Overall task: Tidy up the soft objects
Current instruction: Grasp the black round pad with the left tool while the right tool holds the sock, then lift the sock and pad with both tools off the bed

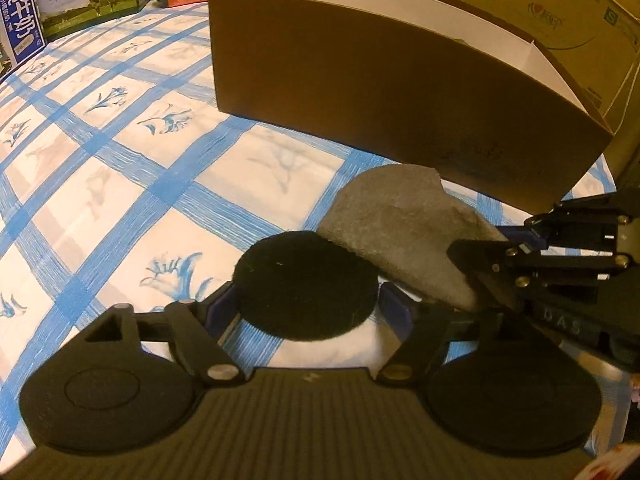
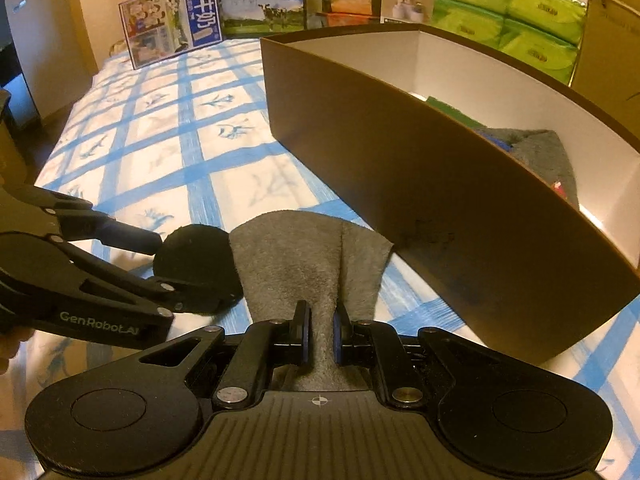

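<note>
A round black soft piece [image 1: 306, 286] lies on the blue-checked bedsheet [image 1: 132, 184], between the wide-apart pads of my left gripper [image 1: 308, 312]. That gripper is open, and the pads do not seem to press on the piece. A grey fuzzy cloth [image 1: 400, 236] lies beside the black piece, in front of the brown box [image 1: 360, 92]. My right gripper [image 2: 320, 332] is shut on the near end of the grey cloth [image 2: 296, 264], which spreads out ahead of it. In the right wrist view, the left gripper [image 2: 176, 268] straddles the black piece [image 2: 196, 248].
The brown box [image 2: 400, 184] has white inner walls and holds another grey cloth [image 2: 536, 148] and something green [image 2: 444, 106]. Milk cartons [image 2: 176, 20] and green tissue packs [image 2: 508, 8] line the far edge. A cardboard box [image 1: 560, 20] stands behind the brown box.
</note>
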The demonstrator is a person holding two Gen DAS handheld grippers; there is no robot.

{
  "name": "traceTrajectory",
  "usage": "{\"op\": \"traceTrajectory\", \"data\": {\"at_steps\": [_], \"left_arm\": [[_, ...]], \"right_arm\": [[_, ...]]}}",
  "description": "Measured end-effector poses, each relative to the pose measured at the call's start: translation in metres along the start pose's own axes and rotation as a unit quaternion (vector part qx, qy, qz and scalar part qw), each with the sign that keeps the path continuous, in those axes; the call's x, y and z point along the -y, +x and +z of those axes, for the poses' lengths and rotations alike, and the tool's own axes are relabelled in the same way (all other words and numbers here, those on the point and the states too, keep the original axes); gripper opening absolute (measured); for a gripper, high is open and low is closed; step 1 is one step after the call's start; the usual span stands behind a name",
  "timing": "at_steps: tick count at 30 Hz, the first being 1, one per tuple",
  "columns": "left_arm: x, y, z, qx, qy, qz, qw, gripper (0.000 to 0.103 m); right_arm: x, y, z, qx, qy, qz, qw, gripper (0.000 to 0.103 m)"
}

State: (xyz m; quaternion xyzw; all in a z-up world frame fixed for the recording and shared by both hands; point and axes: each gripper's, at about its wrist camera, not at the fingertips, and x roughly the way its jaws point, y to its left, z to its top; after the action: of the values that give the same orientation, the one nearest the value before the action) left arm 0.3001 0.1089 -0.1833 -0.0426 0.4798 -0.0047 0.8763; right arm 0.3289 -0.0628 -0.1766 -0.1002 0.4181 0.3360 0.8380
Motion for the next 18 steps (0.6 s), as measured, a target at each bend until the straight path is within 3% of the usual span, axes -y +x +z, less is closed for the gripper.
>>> {"op": "traceTrajectory", "data": {"at_steps": [3,9,18], "left_arm": [[0.010,0.004,0.000,0.002,0.016,0.008,0.9998,0.083],[0.017,0.012,-0.004,0.002,0.045,0.047,0.9979,0.084],[0.009,-0.001,-0.011,0.010,0.042,0.044,0.9981,0.069]], "right_arm": [[0.004,0.000,-0.002,0.003,0.016,0.007,1.000,0.011],[0.009,0.000,-0.002,0.004,0.042,0.014,0.999,0.011],[0.011,-0.005,-0.003,0.008,0.054,0.018,0.998,0.011]]}}
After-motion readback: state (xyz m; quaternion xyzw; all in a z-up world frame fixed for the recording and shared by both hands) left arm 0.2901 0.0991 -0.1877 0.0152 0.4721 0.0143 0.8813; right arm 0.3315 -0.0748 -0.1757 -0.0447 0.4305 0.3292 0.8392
